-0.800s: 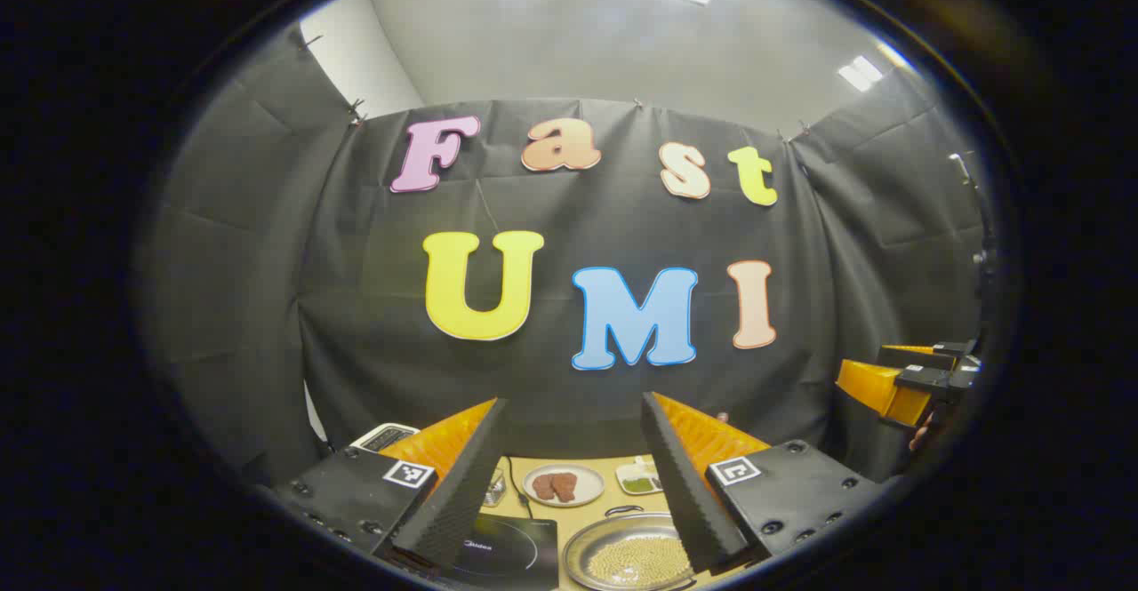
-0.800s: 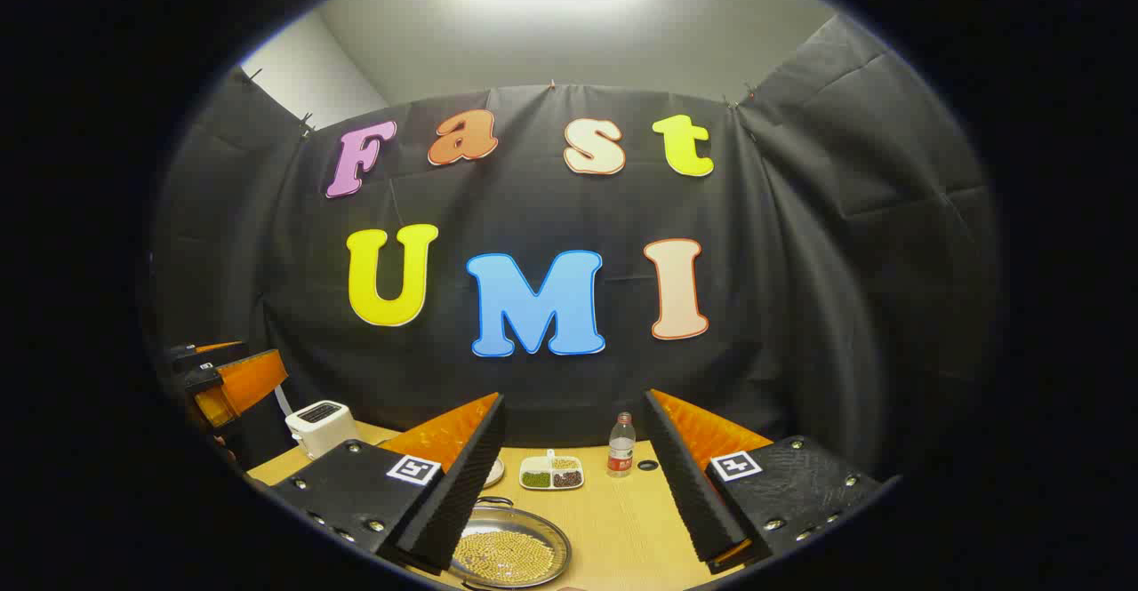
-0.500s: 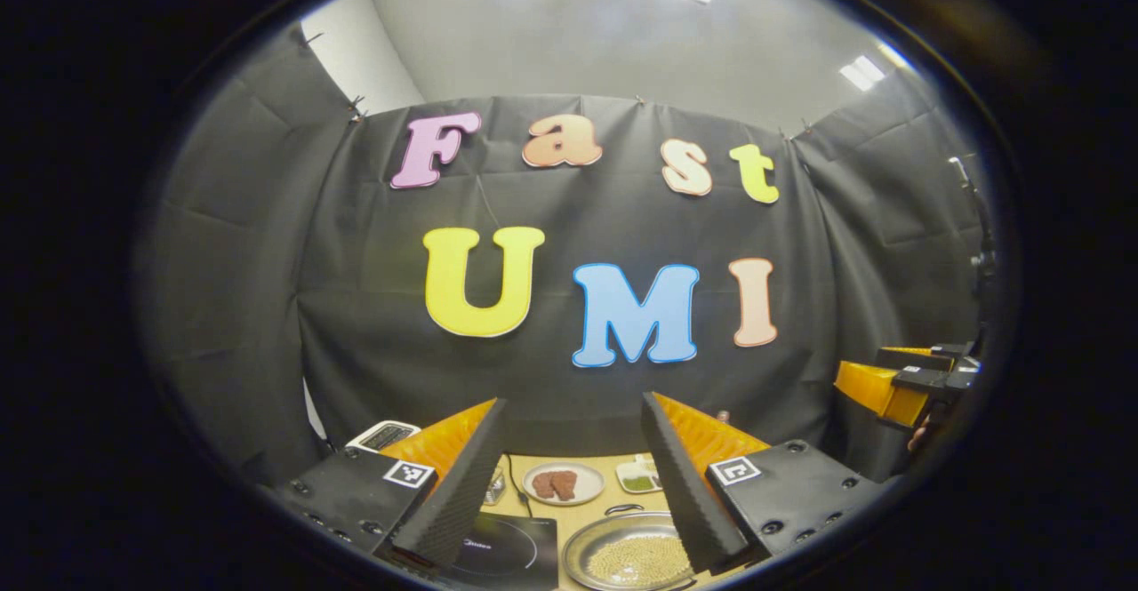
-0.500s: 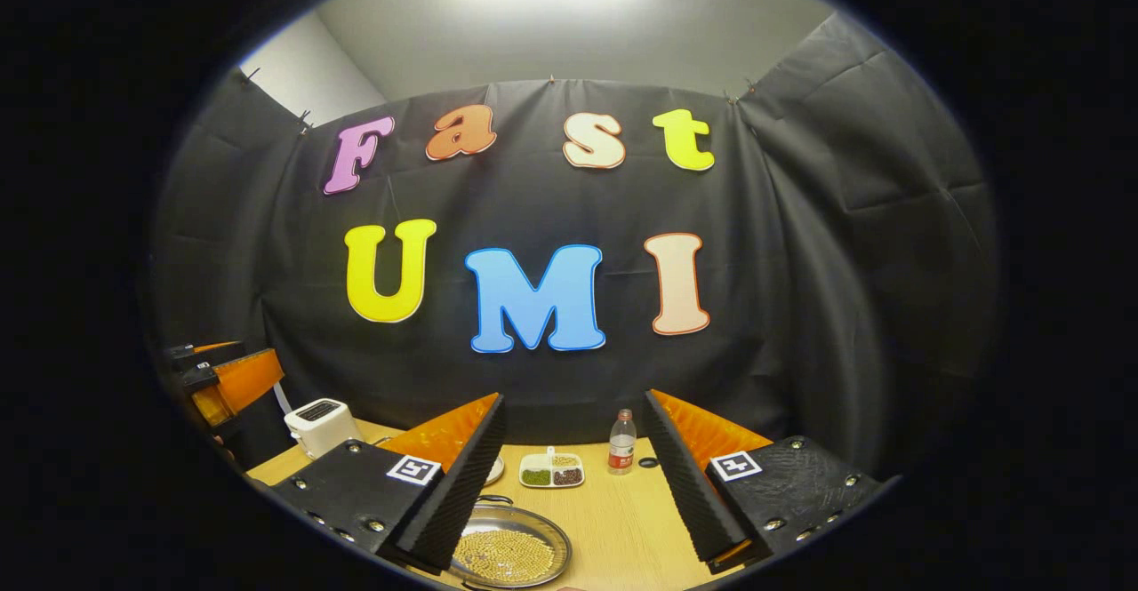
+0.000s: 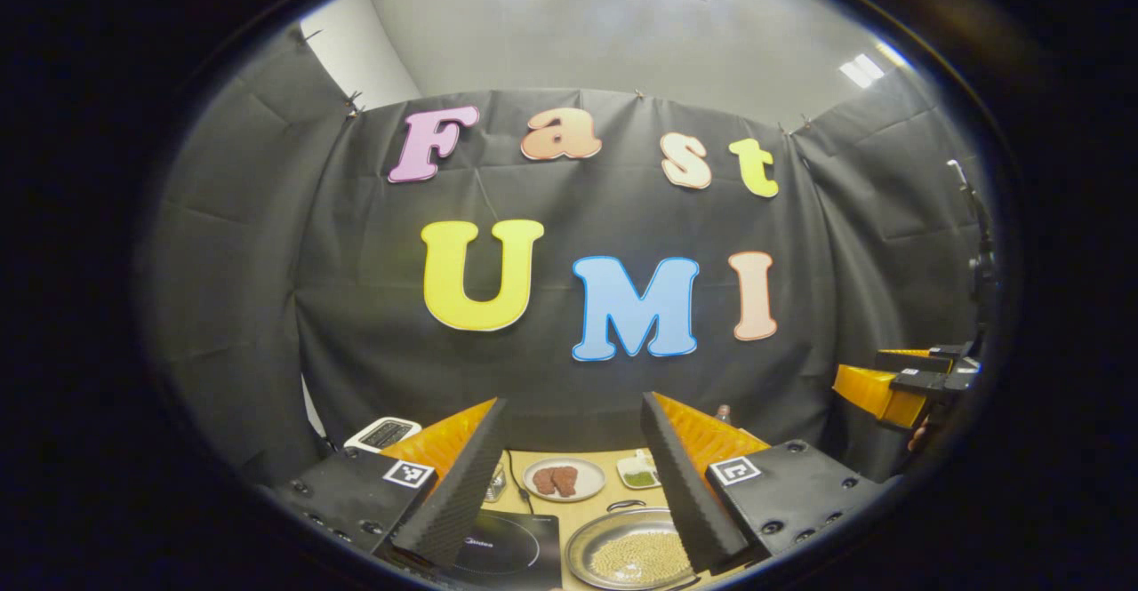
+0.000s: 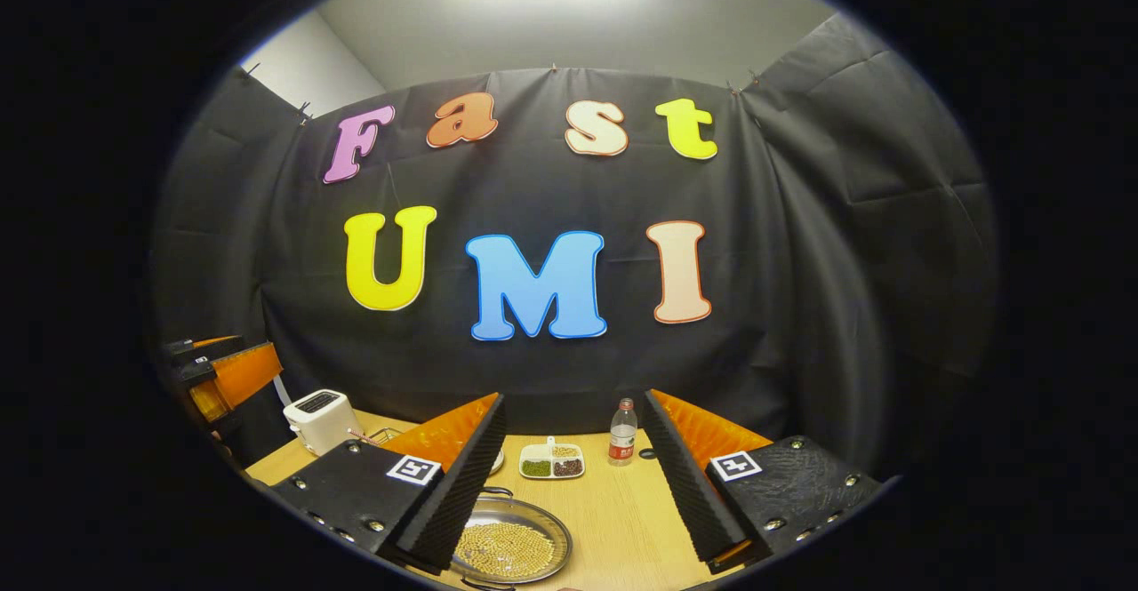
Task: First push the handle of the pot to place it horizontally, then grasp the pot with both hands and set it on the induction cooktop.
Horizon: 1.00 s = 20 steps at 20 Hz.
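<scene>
Left gripper view: my left gripper (image 5: 573, 475), jaws spread and empty, hangs above the table (image 5: 605, 509). The pot (image 5: 633, 559), filled with pale beans, sits just right of the induction cooktop (image 5: 507, 548).

Right gripper view: my right gripper (image 6: 573, 475), jaws likewise spread and empty, hangs above the pot (image 6: 511, 550), with a bottle (image 6: 621, 433) farther back.
</scene>
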### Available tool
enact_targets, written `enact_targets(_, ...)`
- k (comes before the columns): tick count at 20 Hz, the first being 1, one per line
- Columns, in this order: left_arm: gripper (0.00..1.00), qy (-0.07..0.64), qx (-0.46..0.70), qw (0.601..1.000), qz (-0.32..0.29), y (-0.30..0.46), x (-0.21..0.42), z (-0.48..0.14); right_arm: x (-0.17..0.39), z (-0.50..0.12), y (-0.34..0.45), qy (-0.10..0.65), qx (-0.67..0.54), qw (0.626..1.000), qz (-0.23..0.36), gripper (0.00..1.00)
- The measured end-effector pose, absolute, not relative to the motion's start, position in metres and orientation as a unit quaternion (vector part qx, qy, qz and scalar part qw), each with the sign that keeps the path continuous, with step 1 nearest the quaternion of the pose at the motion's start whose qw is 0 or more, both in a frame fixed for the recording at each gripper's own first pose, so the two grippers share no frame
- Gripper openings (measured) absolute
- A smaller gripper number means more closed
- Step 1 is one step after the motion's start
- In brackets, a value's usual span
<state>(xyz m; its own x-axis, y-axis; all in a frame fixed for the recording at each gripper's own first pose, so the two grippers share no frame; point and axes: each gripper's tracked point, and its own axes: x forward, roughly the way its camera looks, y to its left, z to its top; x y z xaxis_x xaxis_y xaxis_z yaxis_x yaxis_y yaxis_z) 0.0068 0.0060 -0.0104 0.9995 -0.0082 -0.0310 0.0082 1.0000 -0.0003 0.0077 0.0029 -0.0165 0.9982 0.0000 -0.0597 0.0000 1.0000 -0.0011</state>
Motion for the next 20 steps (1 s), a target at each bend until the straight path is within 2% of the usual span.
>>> enact_targets(4, 0.99, 0.02, -0.003, 1.0, -0.004, 0.009, 0.009, -0.014, 0.008, -0.025, 0.005, 0.042, 0.002, 0.999, -0.001, 0.95)
enact_targets(5, 0.99, 0.021, -0.003, 1.0, -0.004, 0.009, 0.008, -0.016, 0.008, -0.027, 0.006, 0.047, 0.001, 0.999, 0.0, 0.99)
enact_targets(6, 0.99, 0.022, -0.002, 1.0, -0.003, 0.011, 0.008, -0.017, 0.008, -0.03, 0.007, 0.051, -0.002, 0.999, 0.0, 0.95)
enact_targets(9, 0.99, 0.029, 0.002, 1.0, -0.003, 0.011, 0.007, -0.021, 0.008, -0.038, 0.007, 0.065, -0.006, 0.998, 0.0, 0.95)
enact_targets(10, 0.99, 0.031, 0.002, 1.0, -0.003, 0.01, 0.006, -0.022, 0.007, -0.042, 0.009, 0.07, -0.004, 0.998, 0.001, 0.99)
enact_targets(13, 0.99, 0.035, 0.002, 0.999, -0.003, 0.01, 0.004, -0.027, 0.005, -0.054, 0.01, 0.092, 0.0, 0.996, 0.001, 0.95)
enact_targets(15, 0.99, 0.039, 0.001, 0.999, -0.002, 0.011, 0.002, -0.03, 0.005, -0.064, 0.01, 0.109, 0.003, 0.994, 0.001, 0.87)
enact_targets(16, 0.99, 0.04, 0.001, 0.999, -0.001, 0.013, 0.002, -0.03, 0.004, -0.07, 0.008, 0.119, 0.003, 0.993, -0.005, 0.8)
enact_targets(17, 0.99, 0.04, 0.001, 0.999, -0.001, 0.013, 0.001, -0.031, 0.003, -0.077, 0.007, 0.131, 0.004, 0.991, -0.009, 0.66)
enact_targets(19, 0.99, 0.041, 0.0, 0.999, 0.001, 0.017, -0.002, -0.035, 0.003, -0.09, 0.005, 0.151, 0.008, 0.988, -0.017, 0.52)
enact_targets(20, 0.99, 0.043, 0.0, 0.999, 0.001, 0.017, -0.002, -0.037, 0.002, -0.098, 0.006, 0.164, 0.011, 0.986, -0.018, 0.37)
